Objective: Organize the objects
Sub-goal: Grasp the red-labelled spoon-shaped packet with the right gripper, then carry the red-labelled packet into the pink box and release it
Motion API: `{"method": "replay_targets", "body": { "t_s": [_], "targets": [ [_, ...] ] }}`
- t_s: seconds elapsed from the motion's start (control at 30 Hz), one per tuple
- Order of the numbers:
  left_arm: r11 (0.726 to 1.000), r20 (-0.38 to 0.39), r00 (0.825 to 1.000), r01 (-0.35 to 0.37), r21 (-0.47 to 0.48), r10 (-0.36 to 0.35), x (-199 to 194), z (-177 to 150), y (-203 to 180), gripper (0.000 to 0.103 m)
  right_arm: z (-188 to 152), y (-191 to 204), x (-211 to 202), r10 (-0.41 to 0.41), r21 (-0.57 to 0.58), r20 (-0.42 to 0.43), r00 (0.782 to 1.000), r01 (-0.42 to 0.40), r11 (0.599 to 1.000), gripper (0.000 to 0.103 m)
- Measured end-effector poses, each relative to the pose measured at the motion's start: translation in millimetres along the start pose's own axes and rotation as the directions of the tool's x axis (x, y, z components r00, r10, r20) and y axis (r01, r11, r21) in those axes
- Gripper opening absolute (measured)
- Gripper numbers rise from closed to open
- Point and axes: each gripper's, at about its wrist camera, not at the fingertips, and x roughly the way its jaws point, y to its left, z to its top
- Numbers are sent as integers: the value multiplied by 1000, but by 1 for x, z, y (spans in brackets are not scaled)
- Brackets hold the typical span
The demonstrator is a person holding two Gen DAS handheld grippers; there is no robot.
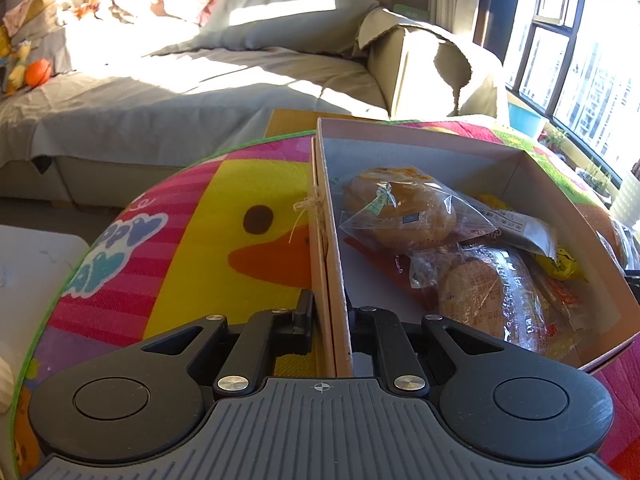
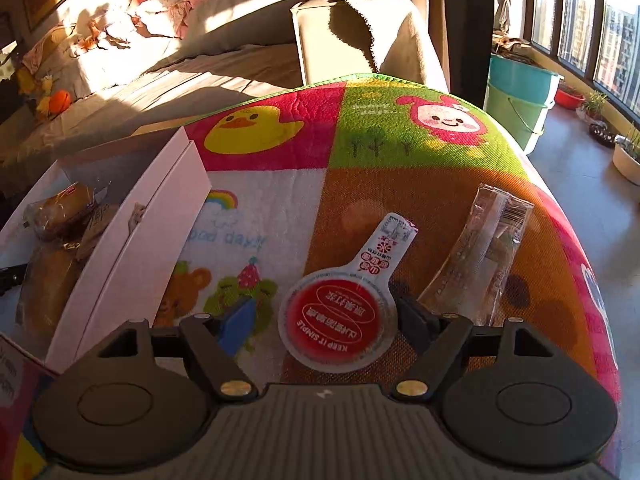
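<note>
A shallow pink-white box point(image 1: 520, 164) lies on the cartoon-print mat and holds several wrapped buns point(image 1: 400, 212) and a yellow packet point(image 1: 560, 264). My left gripper point(image 1: 330, 308) is shut on the box's near side wall, one finger outside and one inside. In the right wrist view the box point(image 2: 160, 200) sits at the left. A round red jelly cup with a white tab point(image 2: 338, 316) lies flat on the mat between the fingers of my right gripper point(image 2: 326, 316), which is open; there is a gap at the blue left pad. A clear sachet point(image 2: 480, 252) lies just to the right.
The mat point(image 2: 400, 152) covers a rounded table whose edge drops off at the right. A grey sofa point(image 1: 200, 92) stands beyond, with a brown cardboard box point(image 1: 424, 68) beside it. Teal and green buckets point(image 2: 520, 96) and plant pots point(image 2: 628, 160) stand by the window.
</note>
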Motion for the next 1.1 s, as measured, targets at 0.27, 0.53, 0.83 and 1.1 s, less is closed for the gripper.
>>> {"method": "replay_targets", "body": {
  "t_s": [0.27,0.53,0.83,1.1],
  "targets": [
    [1000,2,1000,-2,7,2,0,-2,-1,13,2,14,4,-89,-40,21,996,90,995,61],
    [1000,3,1000,5,8,-5,-1,-2,-1,13,-3,37,-50,-19,-65,-14,1000,18,998,61],
    [1000,-2,1000,-7,16,7,0,0,-4,13,47,84,-155,124,-162,313,942,-75,984,61],
    [1000,-2,1000,-8,16,8,0,1,-4,13,67,126,-126,214,-240,301,929,-143,960,61]
  ]
}}
